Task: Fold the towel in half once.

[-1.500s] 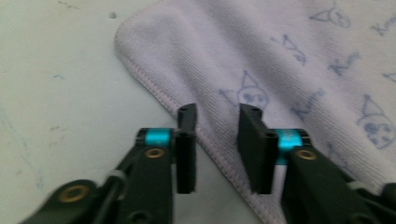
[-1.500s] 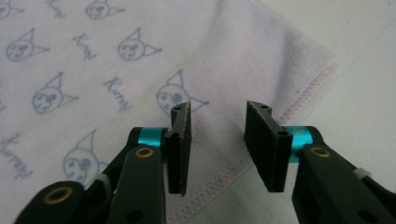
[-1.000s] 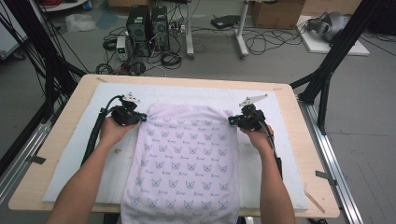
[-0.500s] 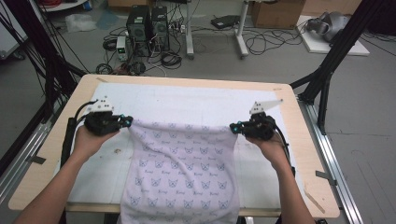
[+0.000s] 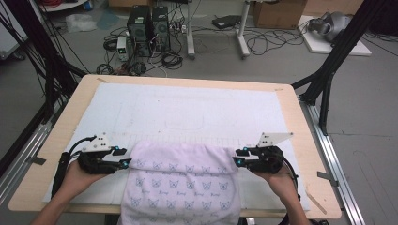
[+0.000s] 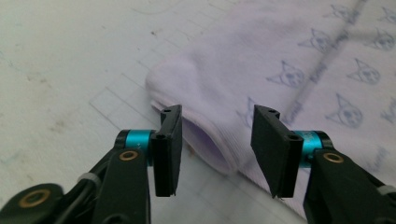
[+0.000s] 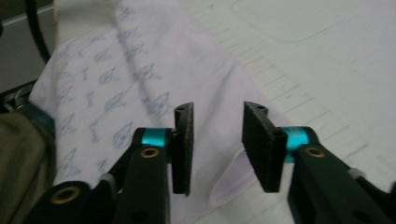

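Note:
A pale lilac cloth with small printed motifs lies folded on the white mat, its near part hanging over the table's front edge. My left gripper sits at the fold's left corner, and my right gripper at its right corner. In the left gripper view the left gripper is open, with the doubled cloth corner lying between and just beyond the jaws. In the right gripper view the right gripper is open too, over the cloth's edge; nothing is pinched.
A white mat covers most of the wooden table. Black frame posts stand at both sides, and metal rails run along the table's edges. Computer towers and cables lie on the floor beyond.
Both grippers have come toward the person with the cloth's far corners, which doubled the cloth over. Their jaws now stand open, and the fold rests on the mat.

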